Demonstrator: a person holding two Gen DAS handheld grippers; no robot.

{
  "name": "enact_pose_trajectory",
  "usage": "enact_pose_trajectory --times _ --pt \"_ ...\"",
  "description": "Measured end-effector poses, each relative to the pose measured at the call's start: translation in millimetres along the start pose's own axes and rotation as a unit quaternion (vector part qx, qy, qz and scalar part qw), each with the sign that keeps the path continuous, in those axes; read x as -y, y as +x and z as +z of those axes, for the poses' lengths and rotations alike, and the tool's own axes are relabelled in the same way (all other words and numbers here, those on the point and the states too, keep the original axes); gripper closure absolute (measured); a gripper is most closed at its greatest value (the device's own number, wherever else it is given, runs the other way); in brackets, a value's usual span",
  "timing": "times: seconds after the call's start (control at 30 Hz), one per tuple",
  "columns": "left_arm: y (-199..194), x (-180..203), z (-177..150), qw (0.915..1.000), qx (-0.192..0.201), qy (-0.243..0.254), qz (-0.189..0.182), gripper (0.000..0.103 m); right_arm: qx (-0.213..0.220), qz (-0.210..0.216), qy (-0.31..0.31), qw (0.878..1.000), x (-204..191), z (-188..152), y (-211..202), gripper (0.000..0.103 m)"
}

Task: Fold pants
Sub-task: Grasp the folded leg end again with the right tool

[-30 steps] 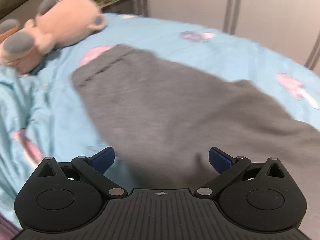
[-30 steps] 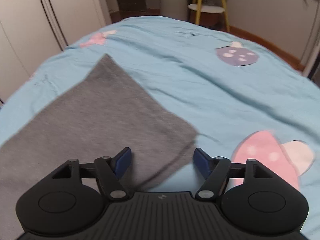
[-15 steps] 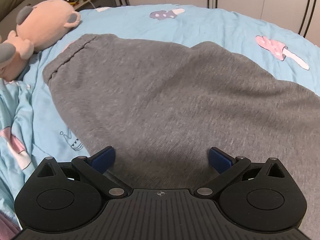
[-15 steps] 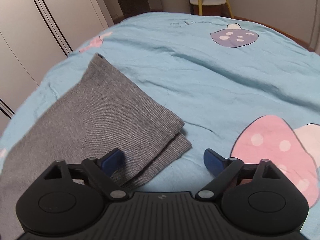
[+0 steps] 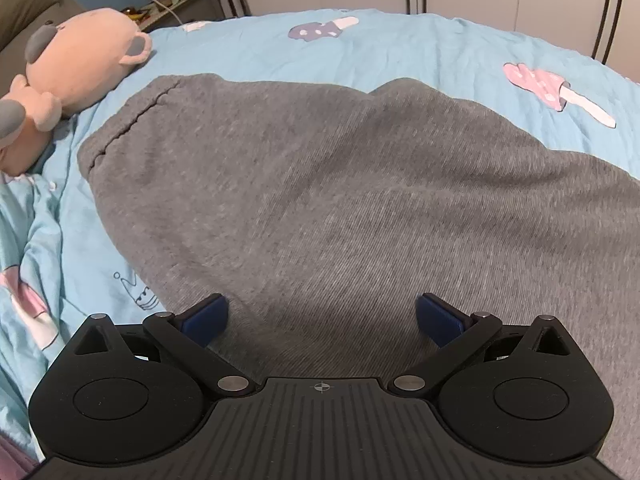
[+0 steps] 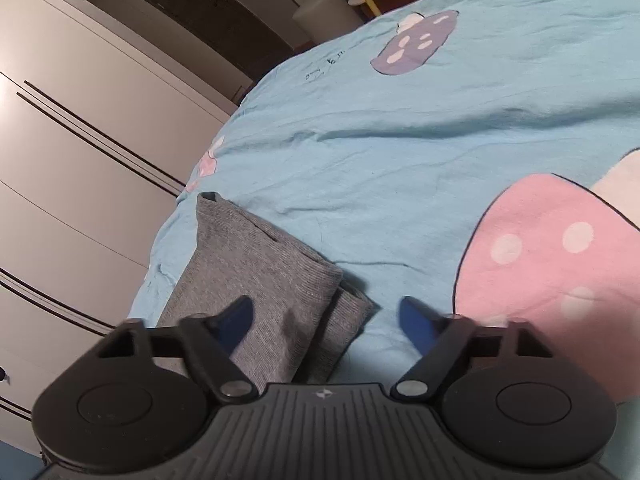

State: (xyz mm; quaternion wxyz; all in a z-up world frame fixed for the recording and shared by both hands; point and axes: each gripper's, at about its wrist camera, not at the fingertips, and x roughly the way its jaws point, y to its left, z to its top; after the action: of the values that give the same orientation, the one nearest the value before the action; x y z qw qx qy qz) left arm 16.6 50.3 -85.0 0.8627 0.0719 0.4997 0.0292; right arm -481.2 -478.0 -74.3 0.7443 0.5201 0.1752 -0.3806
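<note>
Pants (image 5: 360, 200), grey knit, lie spread across the light-blue bed sheet (image 5: 420, 40), which has a mushroom print; everything below is placed relative to the pants. Sheet is the biggest surface and runs out past the pants on every visible side, wrinkled at the left of the left-wrist view. White wardrobe doors (image 6: 80, 160) w/ dark stripes stand beyond the bed, past the leg ends. Pink plush toy (image 5: 76, 76) sits on the sheet just off the waistband corner, not touching the fabric as far as I can tell. Yellow-legged stand & white cylinder, far corner of room, well apart. Waistband seam is at the upper-left end; leg cuffs (image 6: 288, 280) are stacked one on the other, the lower one peeking out.

Left gripper (image 5: 322, 320) is spread wide over mid-pants, w/ cloth under the gap and nothing pinched. Right gripper (image 6: 326, 322) has its jaws apart and has just been closing in; the cuff corner lies between the fingers, the left blue pad (image 6: 236, 320) is over the fabric and the right one over bare sheet, so no grip yet.
</note>
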Motion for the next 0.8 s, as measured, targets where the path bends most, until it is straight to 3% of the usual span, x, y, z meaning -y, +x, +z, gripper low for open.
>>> enact_pose_trajectory --times 0.23,0.33,0.43,0.53,0.6,0.8 --pt "-5.3 7.5 -3.1 0.9995 0.014 0.025 -0.017 0.000 0.011 0.002 0.014 1.000 -0.3 -6.6 -4.6 0.064" --pt "-5.0 9.2 -3.5 0.9994 0.012 0.027 -0.017 0.000 0.000 -0.011 0.006 1.000 -2.8 -8.8 4.8 0.064" --pt "-3.9 7.7 -3.6 0.9995 0.007 0.023 -0.019 0.000 0.002 0.020 0.049 0.999 5.1 -6.5 11.5 0.064" --pt "-3.5 6.0 -3.5 0.9996 0.005 0.020 -0.020 0.000 0.012 0.048 0.055 0.997 3.2 -7.9 12.7 0.093" --pt "-3.4 6.5 -3.5 0.9996 0.006 0.021 -0.019 0.000 0.013 0.029 0.040 0.999 1.0 -10.9 16.5 0.093" --pt "-0.7 10.6 -3.7 0.9995 0.005 0.030 -0.012 0.000 0.000 0.038 0.051 0.998 0.4 -11.3 25.5 0.085"
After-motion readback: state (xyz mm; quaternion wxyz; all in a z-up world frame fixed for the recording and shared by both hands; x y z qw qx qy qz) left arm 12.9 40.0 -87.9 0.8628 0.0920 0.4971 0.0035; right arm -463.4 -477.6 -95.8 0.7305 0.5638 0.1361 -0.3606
